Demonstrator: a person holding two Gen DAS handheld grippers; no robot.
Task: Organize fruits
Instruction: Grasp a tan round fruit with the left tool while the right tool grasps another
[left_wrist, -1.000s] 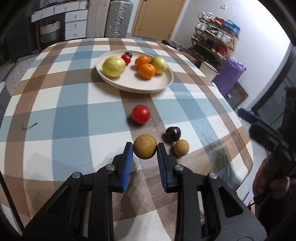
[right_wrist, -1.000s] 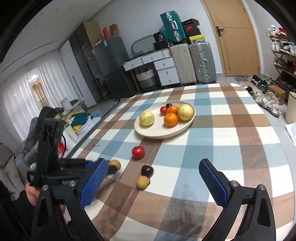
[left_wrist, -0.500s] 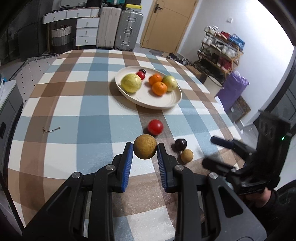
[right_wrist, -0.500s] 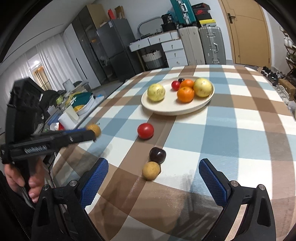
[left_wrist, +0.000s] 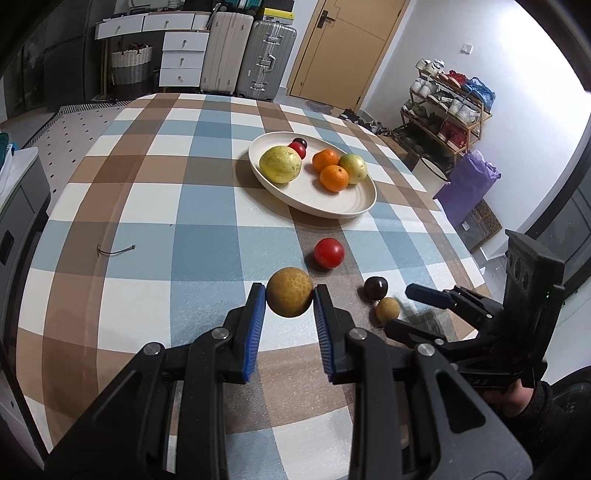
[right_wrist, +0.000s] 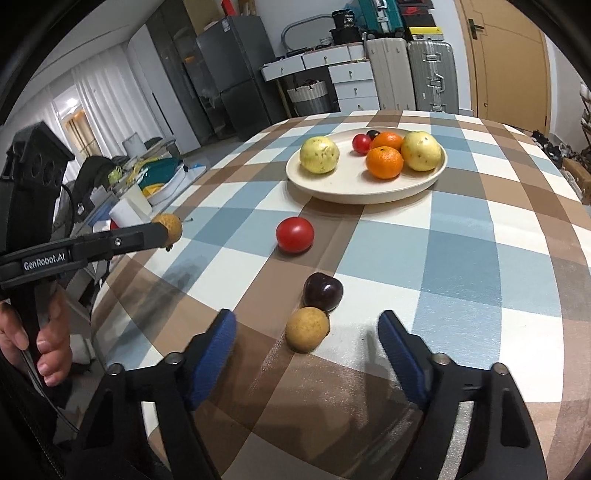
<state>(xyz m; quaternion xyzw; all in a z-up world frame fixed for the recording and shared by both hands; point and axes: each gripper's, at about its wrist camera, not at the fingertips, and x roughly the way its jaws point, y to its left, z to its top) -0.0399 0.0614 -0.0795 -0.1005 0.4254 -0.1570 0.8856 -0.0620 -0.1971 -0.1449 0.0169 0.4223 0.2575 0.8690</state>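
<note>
Round tan speckled fruit (left_wrist: 290, 291), clamped in jaws

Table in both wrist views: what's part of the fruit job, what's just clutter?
Job: plate of fruit; tan fruit in left gripper; red fruit, dark fruit, small tan fruit before right gripper.
Clutter: wire scrap, suitcases.

Checked table (left_wrist: 155, 206): plate (left_wrist: 354, 206), tomato (left_wrist: 328, 252), plum (left_wrist: 376, 287), small brown fruit (left_wrist: 387, 309)
</note>
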